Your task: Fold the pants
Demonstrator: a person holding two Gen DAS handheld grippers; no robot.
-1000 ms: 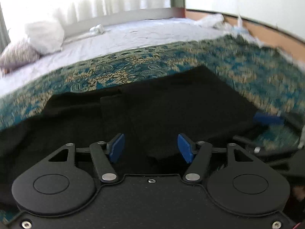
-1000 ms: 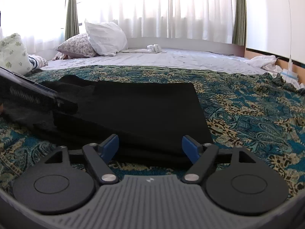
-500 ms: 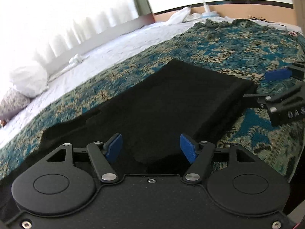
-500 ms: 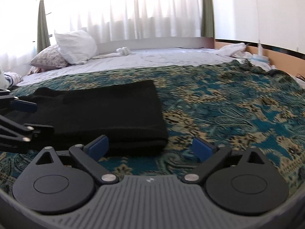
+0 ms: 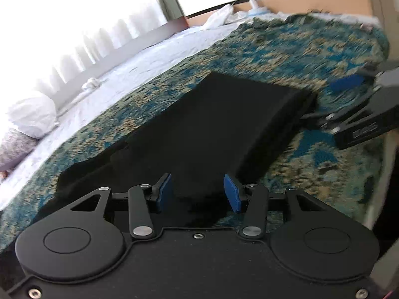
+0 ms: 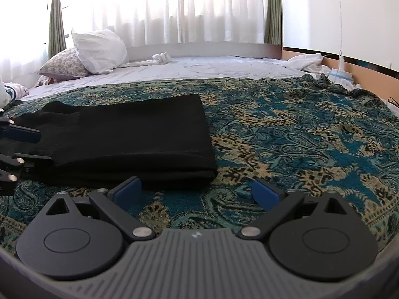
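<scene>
While the left gripper (image 5: 197, 192) has narrowed around the pants (image 5: 212, 134), the right gripper (image 6: 197, 192) has spread wide, empty.

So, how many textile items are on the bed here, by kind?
Black pants: 1
Patterned bedspread: 1
Pillows, white and floral: 2
Small white knotted cloth: 1
Crumpled white fabric by the wall: 1
Total: 6

The pants (image 6: 129, 134) are soft black cloth, matt and smooth. The bed cover (image 6: 299, 134) is woven cloth and looks a bit rough. The pillow (image 6: 99, 49) is white, crinkly cloth. The curtains (image 6: 199, 7) are thin cloth.
</scene>
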